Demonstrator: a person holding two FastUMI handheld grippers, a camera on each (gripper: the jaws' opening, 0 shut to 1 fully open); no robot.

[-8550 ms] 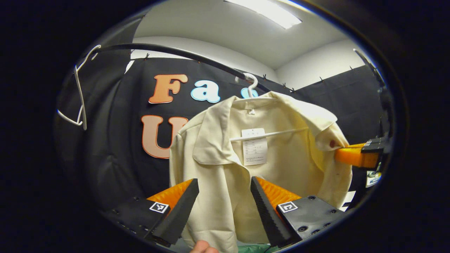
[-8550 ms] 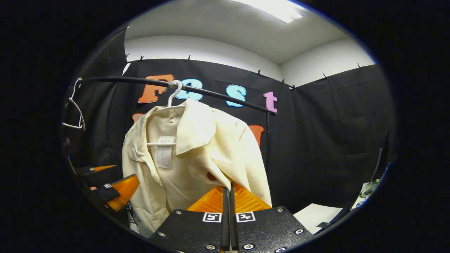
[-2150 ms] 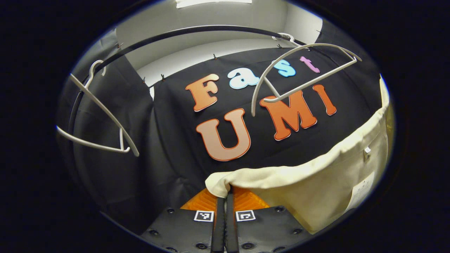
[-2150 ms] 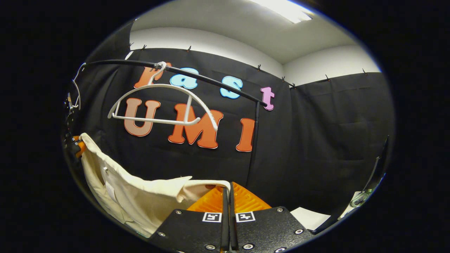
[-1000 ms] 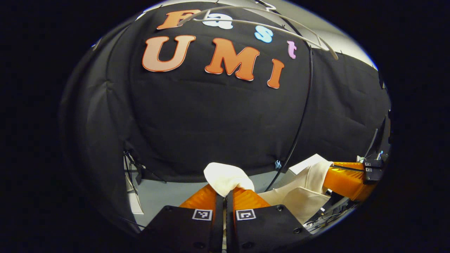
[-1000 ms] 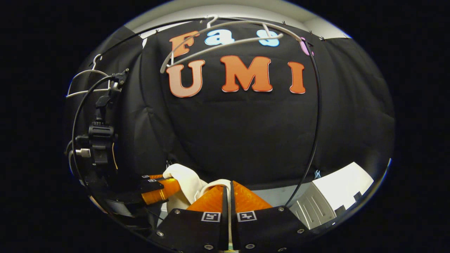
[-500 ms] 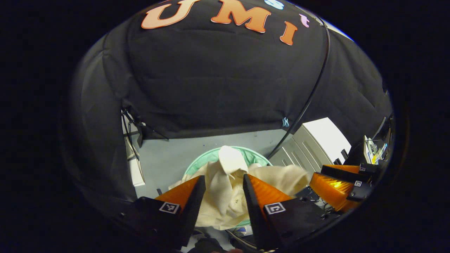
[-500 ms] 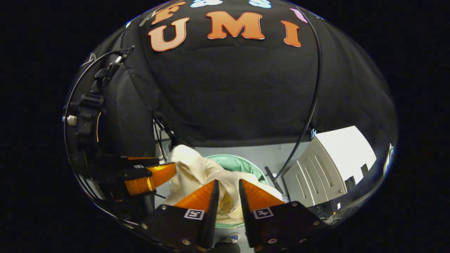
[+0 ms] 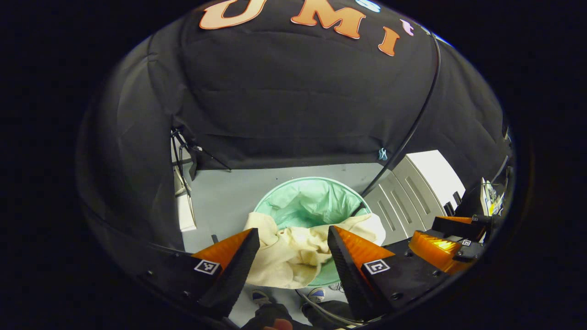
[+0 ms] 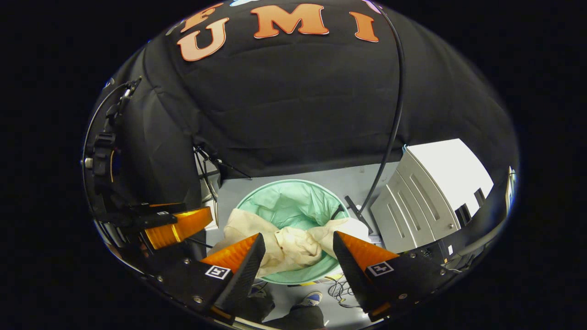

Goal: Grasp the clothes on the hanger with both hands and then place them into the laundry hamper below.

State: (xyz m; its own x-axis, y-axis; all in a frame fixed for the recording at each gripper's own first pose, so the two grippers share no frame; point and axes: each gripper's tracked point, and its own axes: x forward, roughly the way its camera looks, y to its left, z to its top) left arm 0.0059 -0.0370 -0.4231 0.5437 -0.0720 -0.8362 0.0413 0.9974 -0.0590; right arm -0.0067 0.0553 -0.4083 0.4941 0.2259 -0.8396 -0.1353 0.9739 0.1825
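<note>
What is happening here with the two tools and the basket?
A person holds a tool in each hand above a green laundry hamper on the floor. A cream shirt lies in the hamper, partly draped over its rim. The left tool and the right tool are both open and hold nothing. The shirt looks already dropped in; only the hanging edge is not tucked inside.

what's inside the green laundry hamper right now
A cream shirt lies crumpled in the hamper, its edges draped over the near rim. The hamper's green liner shows behind it; whatever is beneath the shirt is covered.
</note>
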